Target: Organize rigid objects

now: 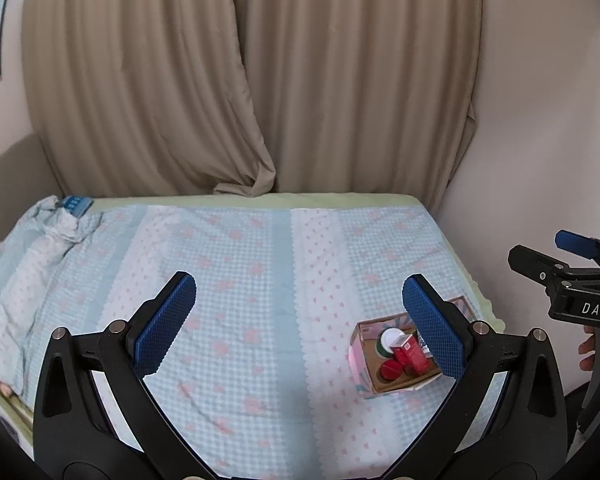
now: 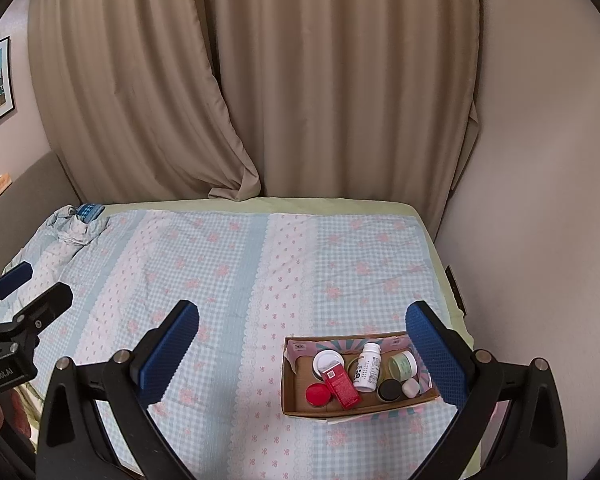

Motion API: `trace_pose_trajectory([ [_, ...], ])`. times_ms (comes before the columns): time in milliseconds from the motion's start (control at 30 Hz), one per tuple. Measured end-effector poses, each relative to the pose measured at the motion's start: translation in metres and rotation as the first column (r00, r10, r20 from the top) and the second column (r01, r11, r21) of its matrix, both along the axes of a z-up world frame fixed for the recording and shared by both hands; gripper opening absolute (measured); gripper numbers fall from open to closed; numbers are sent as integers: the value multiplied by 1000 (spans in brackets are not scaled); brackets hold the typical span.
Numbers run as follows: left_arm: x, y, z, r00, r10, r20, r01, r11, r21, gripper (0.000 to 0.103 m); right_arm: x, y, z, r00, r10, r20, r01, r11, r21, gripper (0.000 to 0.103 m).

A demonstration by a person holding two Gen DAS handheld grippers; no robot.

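Left wrist view: left gripper (image 1: pixel 300 316) wide open, empty; "DAS" read on right gripper (image 1: pixel 540 256); cardboard box (image 1: pixel 358 356) half hidden behind one finger. Right wrist view: right gripper wide open, empty; "GenRobot.AI" read left of box; inside, red carton (image 2: pixel 342 388), white bottle (image 2: pixel 367 368), labels too small.

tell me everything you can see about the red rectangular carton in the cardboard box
The red rectangular carton looks like thin printed cardboard, with a white label or code patch near its upper end. It lies flat, tilted diagonally, inside the open cardboard box on the checked bedspread. Its upper end overlaps the round white-lidded jar, the round red lid sits against its left side, and the lying white bottle is just to its right. Neither gripper touches it; it appears closed and undamaged.
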State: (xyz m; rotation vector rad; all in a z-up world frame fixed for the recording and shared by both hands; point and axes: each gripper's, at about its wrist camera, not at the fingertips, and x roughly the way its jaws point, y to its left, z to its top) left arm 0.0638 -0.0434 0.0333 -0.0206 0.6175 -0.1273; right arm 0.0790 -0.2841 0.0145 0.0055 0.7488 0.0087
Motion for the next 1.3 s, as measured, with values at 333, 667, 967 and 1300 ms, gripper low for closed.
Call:
trace_pose_trajectory([
  [333,-6,-3,2,1000,7,27,-7,1000,5,103,0,0,1,1000,-2,7,2,1000,-1,103],
  [667,-10,-4,5,998,19,64,-19,1000,1,103,5,-1,-1,1000,-5,14,5,1000,-7,103],
  [967,-13,-3,9,992,68,103,-67,998,-14,103,5,-1,-1,1000,-4,17,4,1000,-5,103],
  [1300,-10,-2,8,992,47,119,-47,999,-1,103,8,0,-1,1000,-5,16,5,1000,3,103],
])
